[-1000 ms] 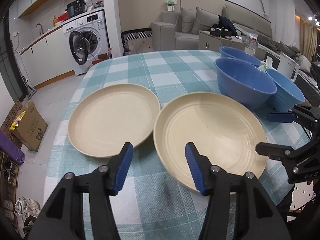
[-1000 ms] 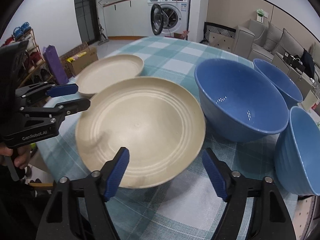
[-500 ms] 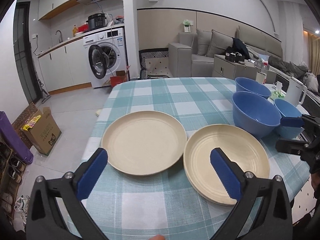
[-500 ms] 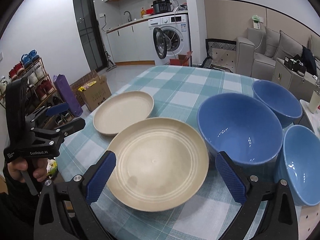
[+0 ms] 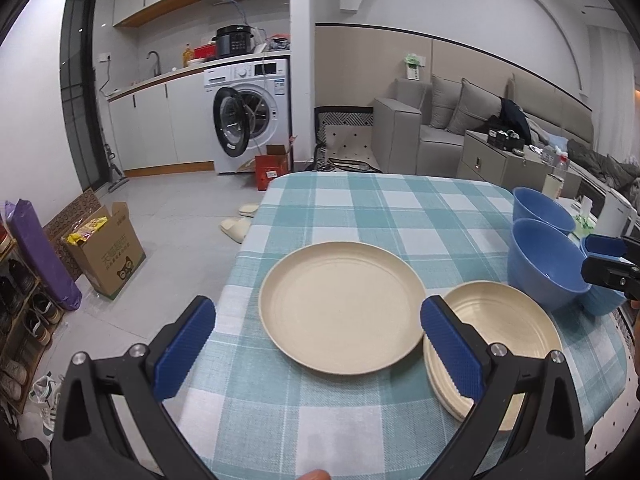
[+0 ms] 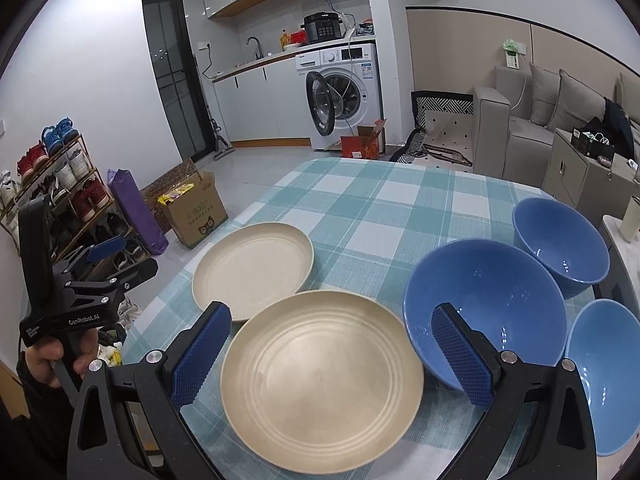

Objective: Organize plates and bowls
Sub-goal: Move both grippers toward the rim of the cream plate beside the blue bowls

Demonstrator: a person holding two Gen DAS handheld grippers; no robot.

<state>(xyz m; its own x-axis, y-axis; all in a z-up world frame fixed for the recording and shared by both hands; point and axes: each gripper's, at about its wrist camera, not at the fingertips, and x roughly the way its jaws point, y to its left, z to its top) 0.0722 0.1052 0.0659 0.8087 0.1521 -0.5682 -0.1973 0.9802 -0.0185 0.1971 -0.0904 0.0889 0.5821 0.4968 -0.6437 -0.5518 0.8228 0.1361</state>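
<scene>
Two cream plates lie on the checked table [image 5: 360, 208]: a left plate [image 5: 340, 304] [image 6: 252, 268] and a right plate [image 5: 504, 332] [image 6: 320, 380] near the front edge. Three blue bowls stand to the right: a large one [image 6: 484, 300] [image 5: 544, 260], one behind it [image 6: 560, 240] [image 5: 536, 206] and one at the front right [image 6: 604, 364]. My left gripper [image 5: 316, 352] is open and empty, held above the table's front edge before the left plate. My right gripper [image 6: 332, 356] is open and empty above the right plate.
A cardboard box [image 5: 104, 248], a purple roll [image 5: 40, 252] and a shoe rack [image 6: 52, 184] stand on the floor to the left. A washing machine [image 5: 248, 116] with its door open and a sofa [image 5: 452, 128] are beyond the table.
Both grippers have opened wider and drawn back and up from the plates. The plates and bowls have not moved.
</scene>
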